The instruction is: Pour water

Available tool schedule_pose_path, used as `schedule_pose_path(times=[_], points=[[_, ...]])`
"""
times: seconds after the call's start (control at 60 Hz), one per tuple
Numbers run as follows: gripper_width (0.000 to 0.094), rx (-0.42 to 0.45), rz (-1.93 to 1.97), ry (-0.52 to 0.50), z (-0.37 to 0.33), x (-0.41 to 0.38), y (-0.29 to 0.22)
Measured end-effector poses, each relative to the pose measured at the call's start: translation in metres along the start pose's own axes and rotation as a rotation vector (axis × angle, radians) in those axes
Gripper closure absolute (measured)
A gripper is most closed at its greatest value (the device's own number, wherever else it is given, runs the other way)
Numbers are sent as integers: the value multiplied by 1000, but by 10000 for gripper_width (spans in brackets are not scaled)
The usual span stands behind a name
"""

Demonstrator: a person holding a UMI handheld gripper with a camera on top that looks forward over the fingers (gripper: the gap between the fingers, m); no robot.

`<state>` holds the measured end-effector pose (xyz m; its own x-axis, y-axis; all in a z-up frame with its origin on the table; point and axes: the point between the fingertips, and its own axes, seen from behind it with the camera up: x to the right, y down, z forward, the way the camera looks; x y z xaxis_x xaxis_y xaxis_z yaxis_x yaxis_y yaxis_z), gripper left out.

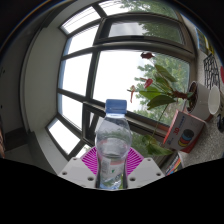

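Bottle (113, 145) clenched upright in my tool (112, 168), pads (90, 160) pressing both sides, blue cap still on, so I guess carrying before any pour. Beyond it a carton (185, 128) and potted plant (160, 85), then window (85, 70).

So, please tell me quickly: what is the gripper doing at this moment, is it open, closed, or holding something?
Gripper: closed on the water bottle, both pink pads pressing its sides, the bottle held upright with its blue cap on.
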<state>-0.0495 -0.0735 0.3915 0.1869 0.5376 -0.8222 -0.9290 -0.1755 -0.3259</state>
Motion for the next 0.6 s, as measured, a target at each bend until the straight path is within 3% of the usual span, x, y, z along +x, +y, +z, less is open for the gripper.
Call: schedule_pose_path(times=[0.183, 0.367, 0.6], points=[[634, 160, 591, -40, 11, 76, -71], [634, 319, 944, 12, 7, 168, -99], [633, 318, 1007, 37, 4, 194, -108]])
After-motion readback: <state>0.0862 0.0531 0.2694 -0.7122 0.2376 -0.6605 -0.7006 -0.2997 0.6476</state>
